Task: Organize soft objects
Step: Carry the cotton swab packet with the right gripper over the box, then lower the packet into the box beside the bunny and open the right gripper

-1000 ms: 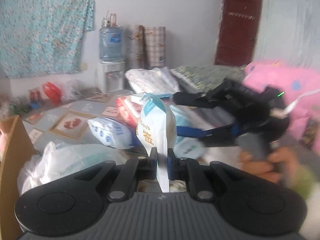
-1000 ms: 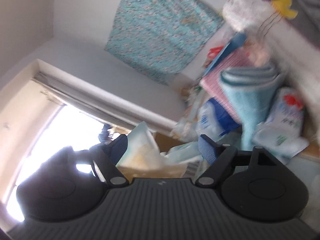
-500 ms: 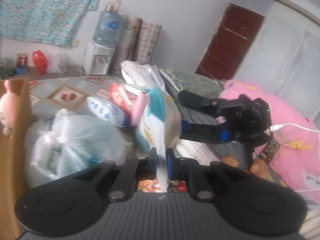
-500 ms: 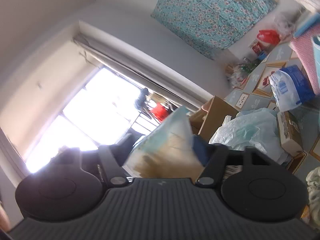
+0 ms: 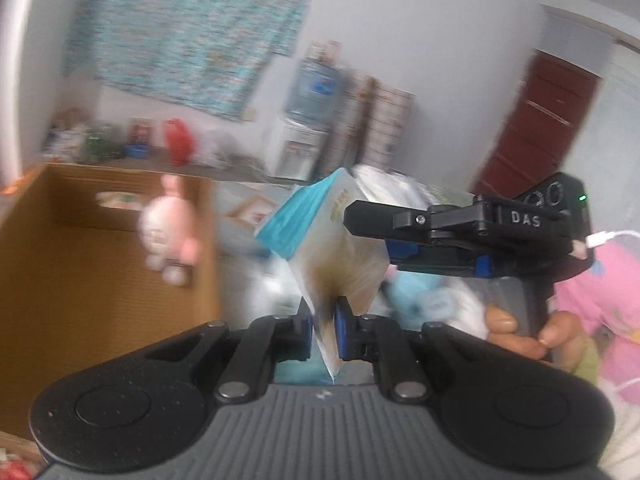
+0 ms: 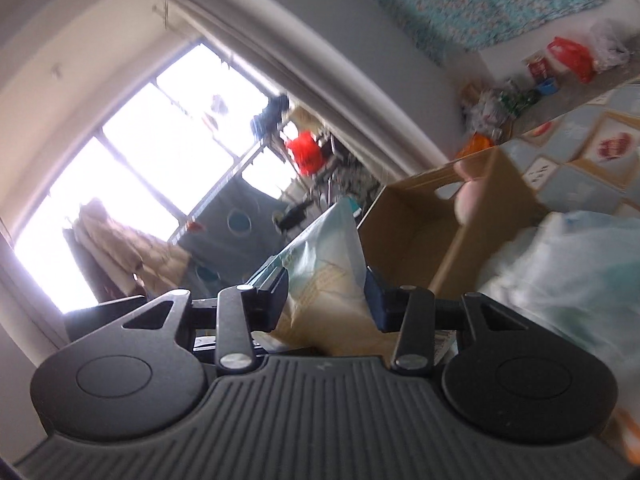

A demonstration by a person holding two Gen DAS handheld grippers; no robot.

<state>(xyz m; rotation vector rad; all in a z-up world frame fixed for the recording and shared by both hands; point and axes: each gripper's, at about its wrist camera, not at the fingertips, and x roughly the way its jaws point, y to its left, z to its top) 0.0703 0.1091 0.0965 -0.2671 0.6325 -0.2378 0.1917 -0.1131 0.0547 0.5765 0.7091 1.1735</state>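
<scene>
Cardboard box [image 5: 104,248]: open at far left, pink plush [image 5: 170,232] hanging against its inner wall.
Left gripper [image 5: 324,320]: I have it pinched nearly closed on the bottom seam of the tissue pack [image 5: 332,240], pointing slightly down.
Tissue pack: airborne between both grippers, just right of the box; I judge it light, soft, crinkly film, likely slippery; seams and ends grip best.
Right gripper [image 6: 326,292]: jaws closing on the pack's body, pads at its sides; rolled, reaching in from the right.
</scene>
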